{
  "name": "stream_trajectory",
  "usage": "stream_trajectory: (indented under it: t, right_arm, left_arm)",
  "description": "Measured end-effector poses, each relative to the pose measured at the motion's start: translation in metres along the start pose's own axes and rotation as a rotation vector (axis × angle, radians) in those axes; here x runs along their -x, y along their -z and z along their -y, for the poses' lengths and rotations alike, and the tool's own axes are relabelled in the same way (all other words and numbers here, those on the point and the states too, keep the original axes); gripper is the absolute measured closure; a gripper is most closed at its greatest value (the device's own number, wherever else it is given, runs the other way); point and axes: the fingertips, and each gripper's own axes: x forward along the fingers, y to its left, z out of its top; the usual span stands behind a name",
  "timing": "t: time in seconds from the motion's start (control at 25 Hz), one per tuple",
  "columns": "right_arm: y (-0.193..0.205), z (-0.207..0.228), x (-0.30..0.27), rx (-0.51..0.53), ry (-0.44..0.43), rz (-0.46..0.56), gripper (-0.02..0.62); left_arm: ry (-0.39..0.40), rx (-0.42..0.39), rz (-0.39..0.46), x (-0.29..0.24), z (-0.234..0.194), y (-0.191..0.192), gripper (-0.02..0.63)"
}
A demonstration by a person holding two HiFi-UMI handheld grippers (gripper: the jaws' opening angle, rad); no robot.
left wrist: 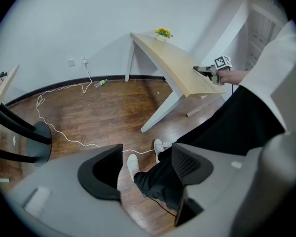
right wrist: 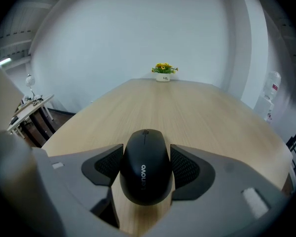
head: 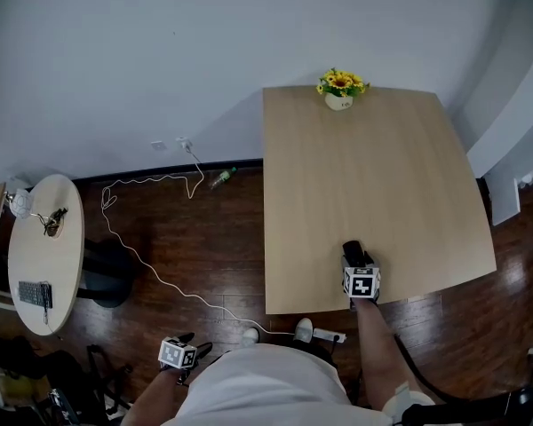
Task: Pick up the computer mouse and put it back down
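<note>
A pale wooden surface [head: 382, 167] stands against a white wall, with dark wood floor to its left. The black mouse [right wrist: 144, 147] sits between the pads of the right hand-held gripper [right wrist: 147, 162], which is closed narrow on its two flanks, tail end toward the camera. It is held low at the near edge of the surface; whether its base touches the wood I cannot tell.

The step in hand looks like the set-down. To do it well, keep the mouse level, bring the base flat onto the wood before easing the pads apart, and place it a little further in from the edge so it cannot tip off.

Ahead of this hand-held gripper the wood is bare right up to a flower pot [right wrist: 163, 74] at the far edge, well apart, so nothing stands in the way. The left hand-held gripper [left wrist: 147, 157] hangs off to the left, below the surface, jaws wide and empty over the floor. A white cable [head: 142, 256] and a round table [head: 44, 251] lie further left
</note>
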Motion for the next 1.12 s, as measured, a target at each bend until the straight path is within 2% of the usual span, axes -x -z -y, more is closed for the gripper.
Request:
stream_trajectory:
  t: [0.2, 0.36, 0.48, 0.56, 0.8, 1.0, 1.12]
  right_arm:
    - [0.019, 0.001, -0.011, -0.019, -0.004, -0.034, 0.290]
    - [0.021, -0.001, -0.015, -0.055, -0.066, -0.056, 0.281]
    - [0.018, -0.010, -0.014, -0.063, -0.101, -0.052, 0.172]
    - [0.012, -0.005, -0.005, -0.080, -0.085, -0.025, 0.172]
    - [-0.017, -0.001, 0.052, -0.096, -0.049, 0.108, 0.172]
    - [-0.032, -0.018, 0.132, -0.118, -0.053, 0.194, 0.170]
    - [-0.043, -0.037, 0.189, -0.090, -0.045, 0.230, 0.173]
  left_arm:
    - [-0.016, -0.005, 0.005, 0.004, -0.003, -0.004, 0.311]
    - [-0.013, -0.018, 0.003, 0.004, -0.003, -0.010, 0.311]
    - [-0.004, -0.035, 0.009, 0.003, -0.003, -0.017, 0.311]
    - [0.002, -0.042, 0.014, 0.003, -0.003, -0.019, 0.311]
    - [0.015, -0.066, 0.000, -0.009, -0.014, -0.018, 0.311]
    - [0.056, -0.108, 0.001, -0.022, -0.007, -0.028, 0.311]
    - [0.088, -0.122, -0.004, -0.029, -0.002, -0.028, 0.311]
